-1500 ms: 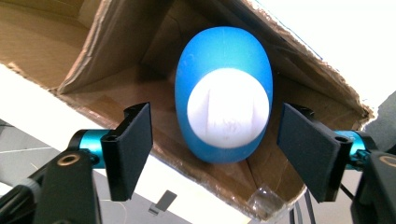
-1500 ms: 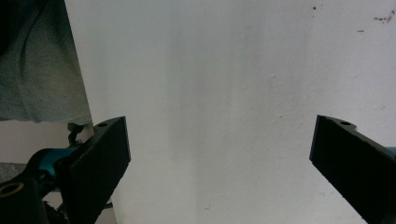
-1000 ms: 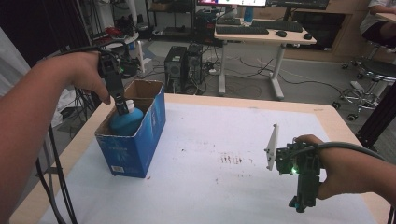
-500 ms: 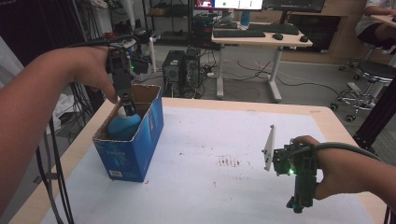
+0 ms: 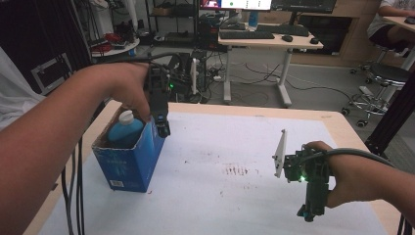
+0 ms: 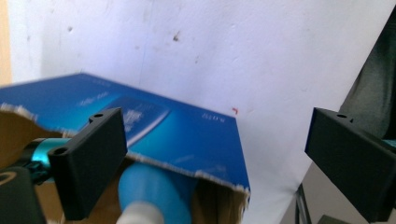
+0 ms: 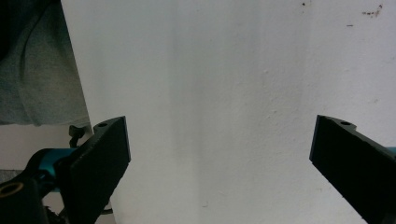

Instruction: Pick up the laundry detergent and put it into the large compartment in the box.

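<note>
Left gripper (image 5: pixel 163 128) hangs over the right rim of the blue cardboard box (image 5: pixel 132 159), jaws wide apart, gripping nothing. The blue bottle with a white cap (image 5: pixel 125 128) stands inside the box, just left of and below the jaws. Box wall sits between them. Right gripper (image 5: pixel 308 213) is well apart over the white table sheet (image 5: pixel 235 196), jaws also wide, empty.

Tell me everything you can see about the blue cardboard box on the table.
The blue cardboard box stands upright near the left edge of the white-covered table, its top open with rough torn brown edges. Small white print marks its sides. Inside sits a blue plastic bottle with a white cap. The left gripper hangs open at the box's right rim; contact cannot be told.
</note>
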